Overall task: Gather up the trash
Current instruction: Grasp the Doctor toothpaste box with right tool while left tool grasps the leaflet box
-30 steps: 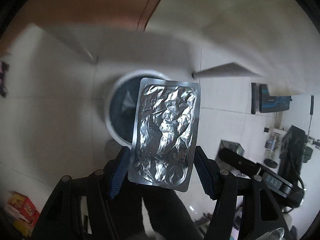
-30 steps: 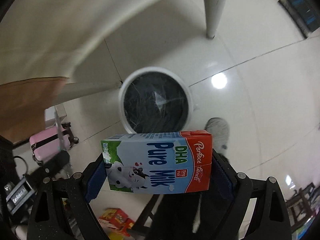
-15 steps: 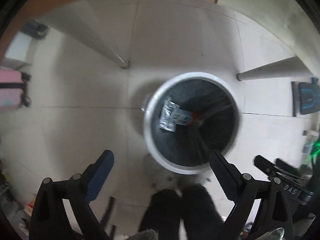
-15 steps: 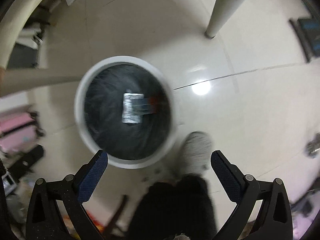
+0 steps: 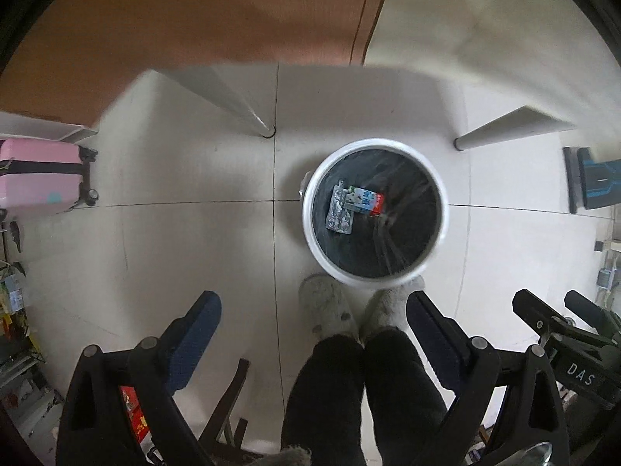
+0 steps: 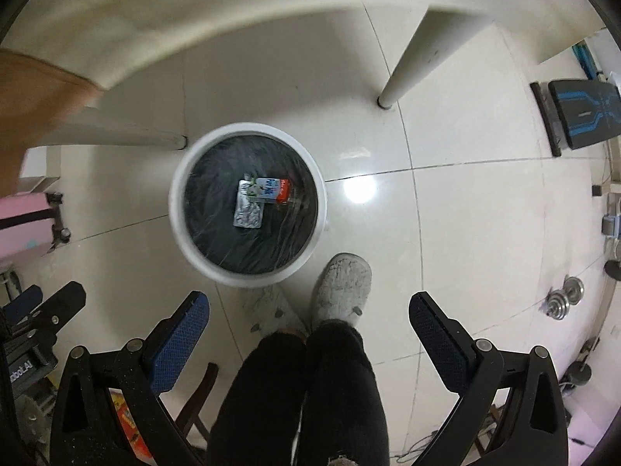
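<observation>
A white round trash bin [image 5: 310,229] with a black liner stands on the tiled floor; it also shows in the right wrist view [image 6: 178,229]. Inside lie a silver foil blister pack [image 5: 340,213] [image 6: 248,213] and a blue-and-red milk carton [image 5: 366,202] [image 6: 273,190], touching each other. My left gripper [image 5: 313,310] is open and empty, high above the floor near the bin. My right gripper [image 6: 309,312] is open and empty, also high above the bin's near side.
The person's legs and grey slippers [image 6: 341,291] stand next to the bin. White table legs [image 5: 240,108] [image 6: 411,66] stand beyond it. A pink suitcase [image 5: 39,174] is at the left, a black-and-blue board [image 6: 582,116] and dumbbell weights [image 6: 564,299] at the right.
Both grippers opened and dropped the blister pack and the milk carton into the bin. Both grippers then rose higher, and the bin looks smaller.
</observation>
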